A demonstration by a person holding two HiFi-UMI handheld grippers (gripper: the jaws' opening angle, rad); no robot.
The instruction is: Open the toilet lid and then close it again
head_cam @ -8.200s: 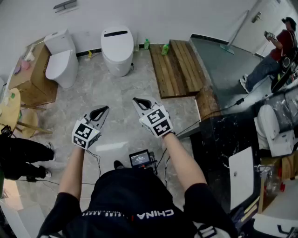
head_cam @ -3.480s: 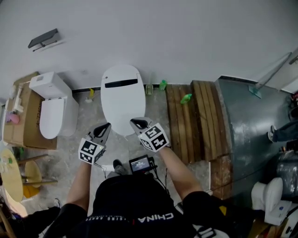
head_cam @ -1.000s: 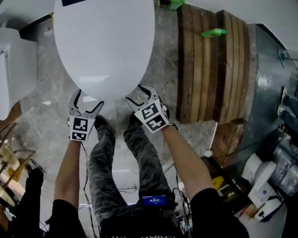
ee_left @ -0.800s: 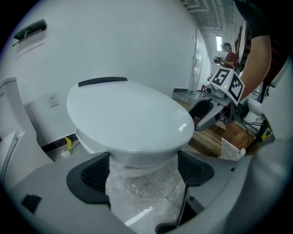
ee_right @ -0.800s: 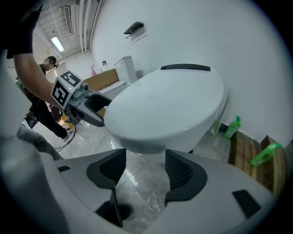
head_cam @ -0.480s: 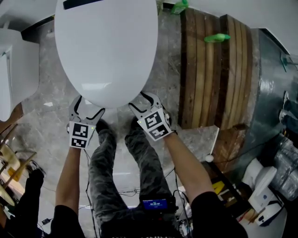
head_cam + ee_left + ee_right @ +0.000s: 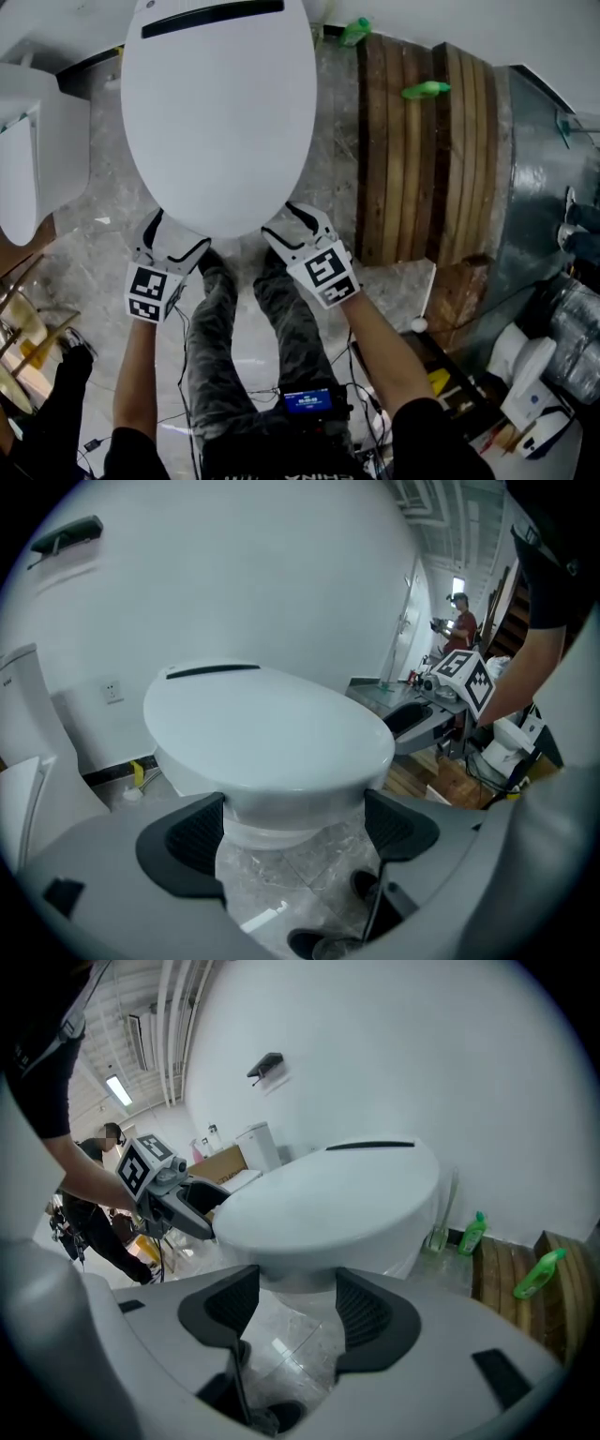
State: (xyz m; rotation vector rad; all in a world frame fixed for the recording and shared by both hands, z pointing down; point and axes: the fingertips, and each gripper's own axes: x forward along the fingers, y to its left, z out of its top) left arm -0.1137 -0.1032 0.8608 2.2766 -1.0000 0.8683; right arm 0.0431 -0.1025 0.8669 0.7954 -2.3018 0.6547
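Tough call from the head view on the exact fingertip ends: tips of the left gripper (image 7: 174,236) and the right gripper (image 7: 294,223) tucked under the front edge of the toilet lid (image 7: 220,112), so partly hidden there. No telling pad-to-porcelain contact either way, not from any angle. Much clearer in the two gripper views though: both sets of fingers spread wide, clamped on nothing, the lid's front rim sitting in the gap between the pads and a touch above them, bowl (image 7: 272,827) just past the tips underneath. Lid down flat, fully closed. Back end of it clipped by the top edge of the head view.

Also cut off: a second toilet (image 7: 28,159), well out to the left of the left fingers, only half in shot. Tiny person (image 7: 459,621) far beyond the left gripper's right-hand finger, too small to make out much.

Quick count: two grippers, one lid between them, two toilets total, two green bottles (image 7: 354,31) (image 7: 425,90) well out past the right fingers by the wooden platform (image 7: 422,169), and two legs (image 7: 211,328) (image 7: 292,323) right behind the fingers.
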